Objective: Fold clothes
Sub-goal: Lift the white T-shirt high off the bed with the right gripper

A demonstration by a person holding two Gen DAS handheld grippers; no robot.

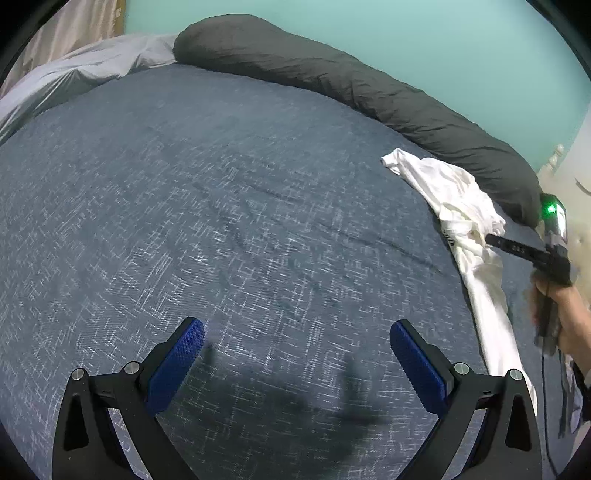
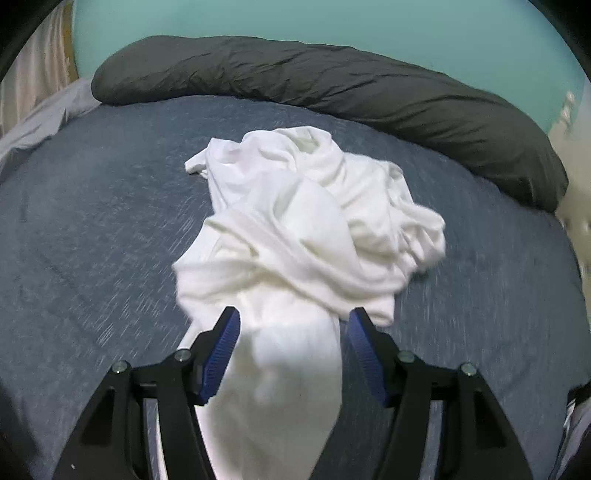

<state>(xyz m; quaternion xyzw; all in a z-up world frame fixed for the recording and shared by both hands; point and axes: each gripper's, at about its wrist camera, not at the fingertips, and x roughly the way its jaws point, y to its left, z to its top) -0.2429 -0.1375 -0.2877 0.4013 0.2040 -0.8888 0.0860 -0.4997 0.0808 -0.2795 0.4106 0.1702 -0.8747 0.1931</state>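
Your white garment (image 2: 295, 229) lies crumpled in a heap on the blue bed cover (image 2: 92, 240), toward the right side of the bed and just short of the long dark grey pillow (image 2: 332, 85) that runs along the teal wall (image 2: 295, 18). A narrow tail of the cloth trails back from the heap and passes straight between the 2 blue pads of your right tool (image 2: 293, 332). Those pads stand apart with the fabric lying loose in the gap; neither one visibly presses on it. From the left wrist view, your left tool (image 1: 297, 350) hovers over bare cover, well apart from the garment (image 1: 461, 206), its 2 pads spread wide with nothing between them. At the right edge there, your right hand (image 1: 565, 317) holds the other tool at the cloth.
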